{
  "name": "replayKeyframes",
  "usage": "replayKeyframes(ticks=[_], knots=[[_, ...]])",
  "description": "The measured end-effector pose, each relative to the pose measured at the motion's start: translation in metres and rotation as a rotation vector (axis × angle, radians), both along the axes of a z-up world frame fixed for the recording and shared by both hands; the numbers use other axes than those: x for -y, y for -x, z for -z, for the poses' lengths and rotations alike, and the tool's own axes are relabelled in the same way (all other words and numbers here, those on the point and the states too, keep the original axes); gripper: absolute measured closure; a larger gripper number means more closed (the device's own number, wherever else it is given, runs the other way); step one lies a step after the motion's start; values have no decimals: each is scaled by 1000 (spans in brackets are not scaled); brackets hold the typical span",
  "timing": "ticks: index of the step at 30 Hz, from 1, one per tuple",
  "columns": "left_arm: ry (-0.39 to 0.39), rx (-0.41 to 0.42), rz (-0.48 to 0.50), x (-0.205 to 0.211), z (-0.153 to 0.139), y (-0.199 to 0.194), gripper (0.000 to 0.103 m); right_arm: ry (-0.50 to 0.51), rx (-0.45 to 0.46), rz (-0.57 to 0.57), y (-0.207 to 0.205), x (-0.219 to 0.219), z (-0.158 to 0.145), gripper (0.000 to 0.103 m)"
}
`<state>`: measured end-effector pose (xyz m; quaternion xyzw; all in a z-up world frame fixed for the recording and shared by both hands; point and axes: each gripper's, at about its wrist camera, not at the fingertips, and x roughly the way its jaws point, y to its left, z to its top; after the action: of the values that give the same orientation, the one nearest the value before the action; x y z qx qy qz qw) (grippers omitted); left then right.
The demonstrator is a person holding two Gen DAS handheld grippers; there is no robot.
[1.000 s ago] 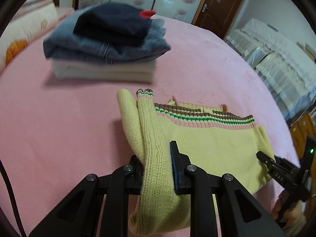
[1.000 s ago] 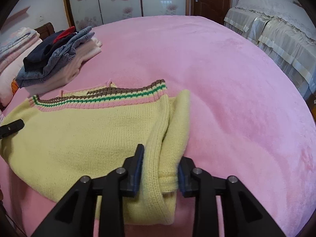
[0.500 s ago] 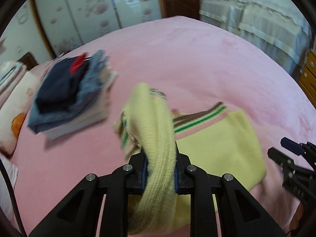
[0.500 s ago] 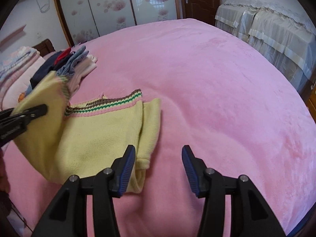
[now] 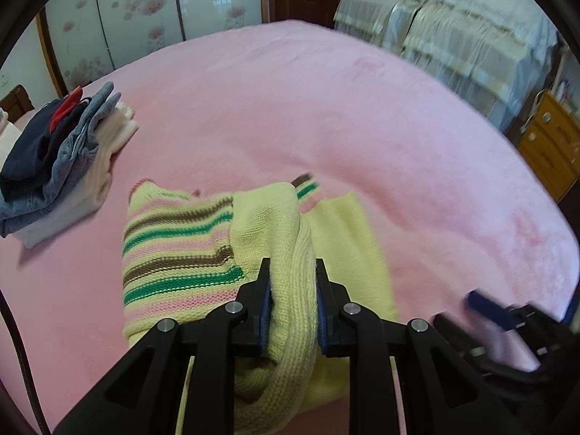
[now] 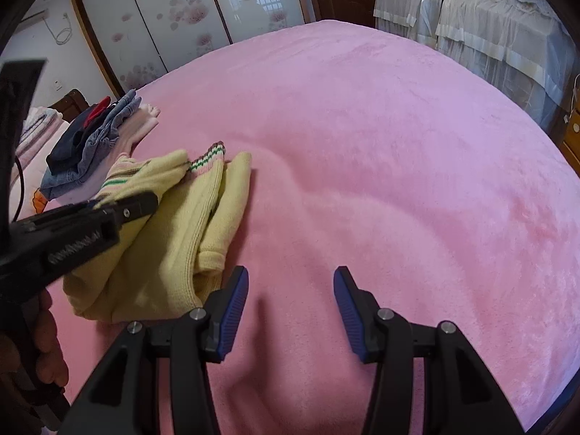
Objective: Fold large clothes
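A yellow knit sweater (image 5: 326, 239) with a pink, green and brown striped hem (image 5: 174, 239) lies on the pink bed cover (image 5: 326, 108). My left gripper (image 5: 293, 268) is shut on a thick fold of the sweater and holds it lifted over the garment's body. In the right wrist view the sweater (image 6: 174, 239) lies bunched at the left, with the left gripper (image 6: 127, 210) clamped on its upper layer. My right gripper (image 6: 290, 282) stands open just right of the sweater's edge, over bare cover with nothing between its blue pads (image 6: 233, 308).
A stack of folded clothes (image 5: 54, 152), dark and denim on pale pieces, sits at the far left of the bed. A hand (image 6: 47, 344) holds the left gripper's grip. A second covered bed (image 6: 471, 18) and a wooden cabinet (image 5: 547, 145) stand to the right.
The right gripper let go of the sweater's sleeve side and drew away to the right, open. The left gripper carried its fold across the sweater towards the right, turning up the striped hem.
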<state>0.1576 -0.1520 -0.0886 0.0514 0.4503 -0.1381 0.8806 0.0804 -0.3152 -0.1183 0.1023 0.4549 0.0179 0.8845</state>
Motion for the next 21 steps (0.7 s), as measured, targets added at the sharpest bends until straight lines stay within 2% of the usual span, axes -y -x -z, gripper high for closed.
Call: replayKeyframes(ticks=[3,4,6,8,11,12,15,17,19,21], knots=[[24,23,35,9,-2,4,84,-9,0,0,1,-1,3,54],[11,5,48,14,3,2,82,-11,-2,0,0,-1,4,54],[-6,-87,63,18,24,-5,72,-13,-9,-3,0,-2,4,54],[36,-107,76,15,26,-6,69,-9,-10,-4,2,-2,4,54],[154,-129,94,-1,7,-3,37,-7,-1,-14,5,-2,-4,54],[186,-128,90,-8,-1,-1,31,-6,2,-16,5,-3,-6,54],[292,-89,53,-44,-36,11,28,-25,17,-23,6,-2,-17,54],[335,-52,6,-71,-54,16,28,-53,35,-35,5,-4,-28,54],[337,-21,-70,-98,-61,20,28,-85,56,-65,3,-12,-40,54],[311,-20,-145,-123,-56,21,28,-114,61,-100,1,-21,-45,54]])
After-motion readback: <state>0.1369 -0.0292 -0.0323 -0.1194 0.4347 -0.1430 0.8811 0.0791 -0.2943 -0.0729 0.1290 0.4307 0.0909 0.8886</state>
